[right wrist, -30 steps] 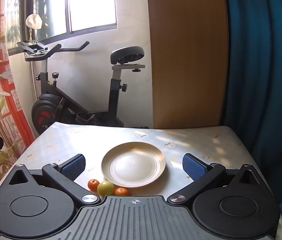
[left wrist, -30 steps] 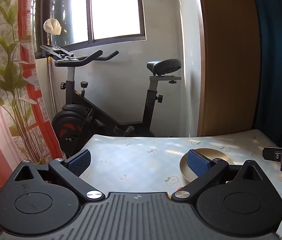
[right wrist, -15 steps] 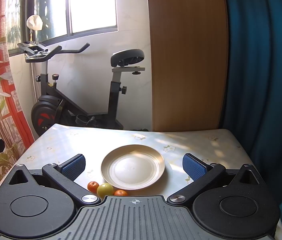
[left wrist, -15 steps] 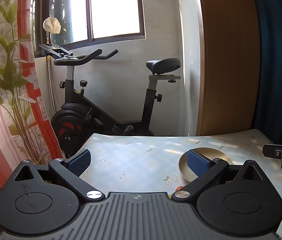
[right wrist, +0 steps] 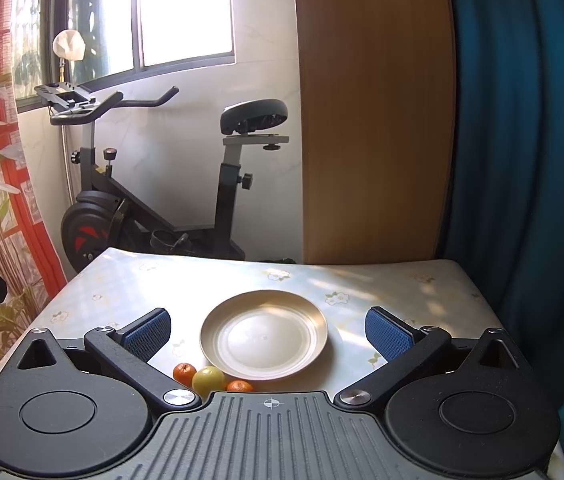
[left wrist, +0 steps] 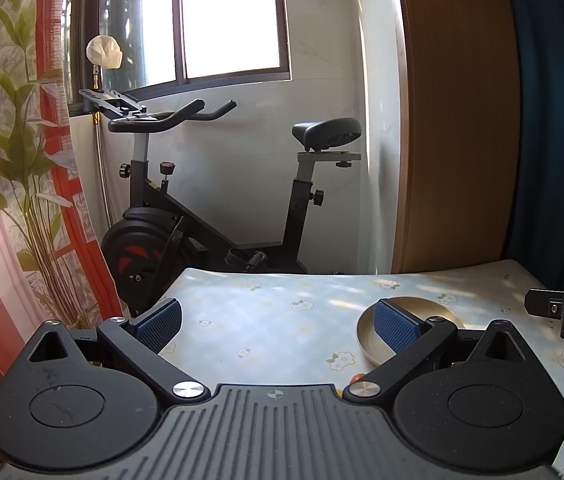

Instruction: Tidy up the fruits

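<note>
Fruits (right wrist: 210, 377) near plate (right wrist: 263, 336), between right fingers (right wrist: 147, 332) | both grippers' fingers spread, empty

The left gripper (left wrist: 277, 322) is held level, jaws spread wide with nothing between the blue pads (left wrist: 160, 322). The right gripper (right wrist: 267, 330) matches it — wide apart, empty, pads (right wrist: 386, 333) at 3 and 9 o'clock.

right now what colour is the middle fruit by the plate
Yellow-green fruit, between two orange ones; right wrist view shows it best.
</note>
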{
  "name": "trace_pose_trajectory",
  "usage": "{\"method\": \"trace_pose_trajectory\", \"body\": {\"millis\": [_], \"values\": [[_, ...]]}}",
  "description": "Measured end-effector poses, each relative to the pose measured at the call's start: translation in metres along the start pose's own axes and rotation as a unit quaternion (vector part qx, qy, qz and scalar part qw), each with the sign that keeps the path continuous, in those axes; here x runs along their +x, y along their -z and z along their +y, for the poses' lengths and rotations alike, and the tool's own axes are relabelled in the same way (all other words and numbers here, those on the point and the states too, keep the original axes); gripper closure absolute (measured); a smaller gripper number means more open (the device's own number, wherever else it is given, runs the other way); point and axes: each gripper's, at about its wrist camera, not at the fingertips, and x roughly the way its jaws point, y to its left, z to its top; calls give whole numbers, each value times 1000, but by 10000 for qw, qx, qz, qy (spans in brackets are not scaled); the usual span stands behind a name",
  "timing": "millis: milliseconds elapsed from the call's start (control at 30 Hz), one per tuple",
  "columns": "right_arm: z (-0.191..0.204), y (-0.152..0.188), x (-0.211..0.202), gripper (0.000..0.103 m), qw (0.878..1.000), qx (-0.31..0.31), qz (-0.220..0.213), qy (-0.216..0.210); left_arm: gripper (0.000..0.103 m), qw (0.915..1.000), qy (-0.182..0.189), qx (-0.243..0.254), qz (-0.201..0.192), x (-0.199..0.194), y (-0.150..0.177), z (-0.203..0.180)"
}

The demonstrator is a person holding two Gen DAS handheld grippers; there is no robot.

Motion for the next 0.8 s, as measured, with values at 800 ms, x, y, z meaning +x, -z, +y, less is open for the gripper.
{"method": "trace_pose_trajectory", "body": {"millis": [800], "values": [[2,2,0,0,10000,-14,-1,-12,0,10000,13,-2,1,-1,1,1]]}}
